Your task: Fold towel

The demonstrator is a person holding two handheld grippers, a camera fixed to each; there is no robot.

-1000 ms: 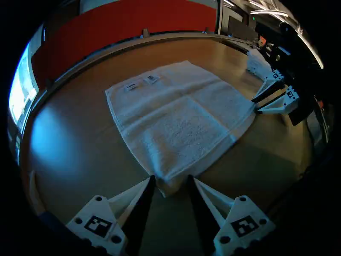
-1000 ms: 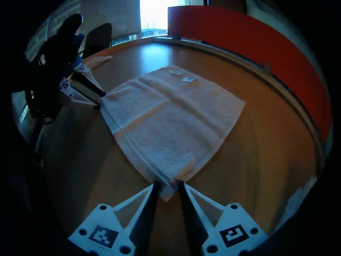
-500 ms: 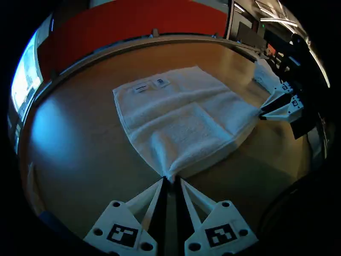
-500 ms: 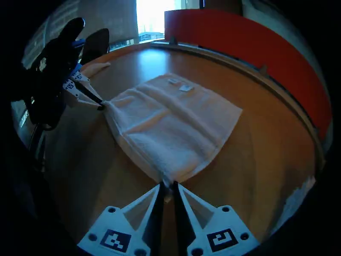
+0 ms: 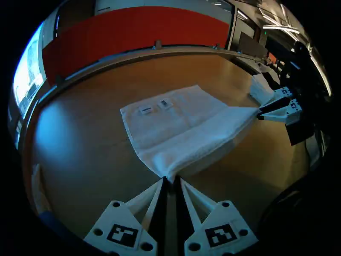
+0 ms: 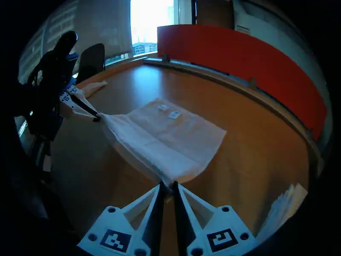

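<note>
Two white terry towel (image 5: 179, 123) corners sit clamped in left gripper (image 5: 171, 179) and right gripper (image 6: 167, 185) jaws.

Towel (image 5: 183, 128): on table (image 5: 85, 141); near edge raised, far part flat.
Left gripper (image 5: 171, 178): clamped on one near corner of towel.
Right gripper (image 6: 168, 185): clamped on the other near corner.
Tags (image 5: 155, 106): on towel's flat far part.
Partition (image 5: 128, 30): behind table's far edge.
Second cloth (image 5: 260, 87): on table, near Right gripper.

I see a brown wooden counter (image 5: 85, 128); the far half of the towel (image 5: 170, 115) lies flat on it, a pale cloth (image 5: 259, 87) near one side.
</note>
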